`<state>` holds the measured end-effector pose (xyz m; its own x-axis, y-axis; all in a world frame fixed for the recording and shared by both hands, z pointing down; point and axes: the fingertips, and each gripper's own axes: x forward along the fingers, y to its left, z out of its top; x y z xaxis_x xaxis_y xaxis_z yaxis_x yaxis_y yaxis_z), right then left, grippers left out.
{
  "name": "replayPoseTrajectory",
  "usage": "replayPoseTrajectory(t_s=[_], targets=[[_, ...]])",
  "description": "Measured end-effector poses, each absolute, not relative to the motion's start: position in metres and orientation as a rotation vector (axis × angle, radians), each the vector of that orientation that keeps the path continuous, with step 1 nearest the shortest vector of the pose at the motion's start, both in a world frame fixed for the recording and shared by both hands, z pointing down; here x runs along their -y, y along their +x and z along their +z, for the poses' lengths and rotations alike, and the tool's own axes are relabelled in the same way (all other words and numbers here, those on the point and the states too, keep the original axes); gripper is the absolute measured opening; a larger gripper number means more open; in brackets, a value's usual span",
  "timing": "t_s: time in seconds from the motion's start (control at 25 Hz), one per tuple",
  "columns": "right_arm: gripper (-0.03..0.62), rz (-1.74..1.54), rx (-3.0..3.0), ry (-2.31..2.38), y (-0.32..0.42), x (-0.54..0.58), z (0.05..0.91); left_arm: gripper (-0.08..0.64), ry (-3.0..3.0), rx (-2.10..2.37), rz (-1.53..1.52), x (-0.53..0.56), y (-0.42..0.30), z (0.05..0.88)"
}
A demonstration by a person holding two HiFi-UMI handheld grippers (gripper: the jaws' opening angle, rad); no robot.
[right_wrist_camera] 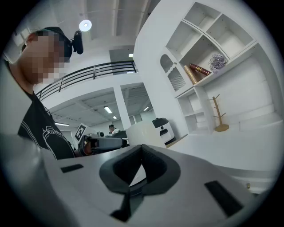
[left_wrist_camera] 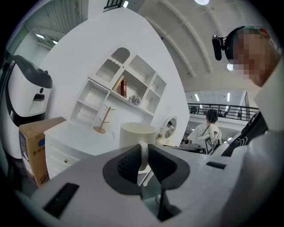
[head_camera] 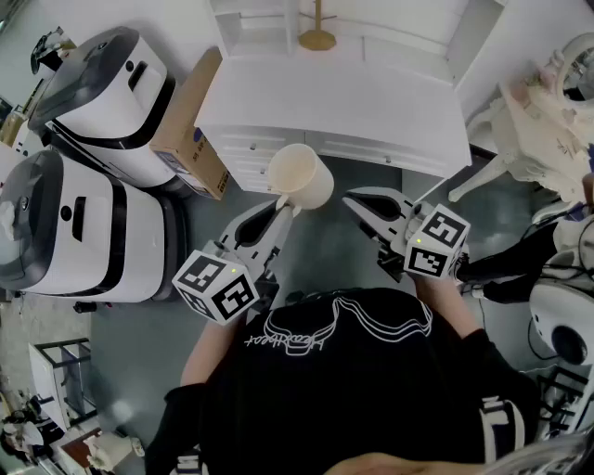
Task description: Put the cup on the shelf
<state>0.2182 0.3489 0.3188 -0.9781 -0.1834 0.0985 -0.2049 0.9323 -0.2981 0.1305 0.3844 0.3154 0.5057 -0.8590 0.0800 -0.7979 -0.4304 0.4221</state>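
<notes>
**Cup gripped by its handle, short of the shelf**

Head view: the cup (head_camera: 302,176) hangs in the air just off the front edge of the white cabinet (head_camera: 371,111), mouth tipped toward the camera. The left gripper (head_camera: 278,211) carries it from below. The right gripper (head_camera: 360,200) hovers just beside it and touches nothing. A cardboard box (head_camera: 190,125) leans against the cabinet's left end. Only the base of the shelf unit (head_camera: 390,23) enters the top of the picture, next to a wooden mug tree (head_camera: 317,32).

Left gripper view: the jaws are clamped on the cup's handle (left_wrist_camera: 143,153), one pad on each side, and the cup body stands upright beyond them. The shelf's open compartments rise behind the cabinet top, well apart from the cup.

Right gripper view: the jaws meet at their tips with nothing between them. The cup shows as a pale block behind them.

By my reading, the carry is under way and the placing is not yet done. The next move calls for lifting the cup over the cabinet top and steering it level into a free compartment before the grip is let go.

The gripper body cuts off the cup's base and the lower handle. What sits deep inside the compartments is too small to make out.
</notes>
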Motion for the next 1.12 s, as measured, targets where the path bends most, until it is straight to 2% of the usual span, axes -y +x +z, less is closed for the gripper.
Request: replayPoseTrajectory(t_s=[0.72, 1.12], targets=[[0.006, 0.507, 3.026, 0.319, 0.179, -0.333, 0.325, 0.049, 2.330, 1.362, -0.240, -0.374, 0.091, 0.320], [0.006, 0.574, 3.016, 0.294, 0.162, -0.273, 0.334, 0.049, 2.285, 1.380, -0.233, -0.318, 0.071, 0.327]])
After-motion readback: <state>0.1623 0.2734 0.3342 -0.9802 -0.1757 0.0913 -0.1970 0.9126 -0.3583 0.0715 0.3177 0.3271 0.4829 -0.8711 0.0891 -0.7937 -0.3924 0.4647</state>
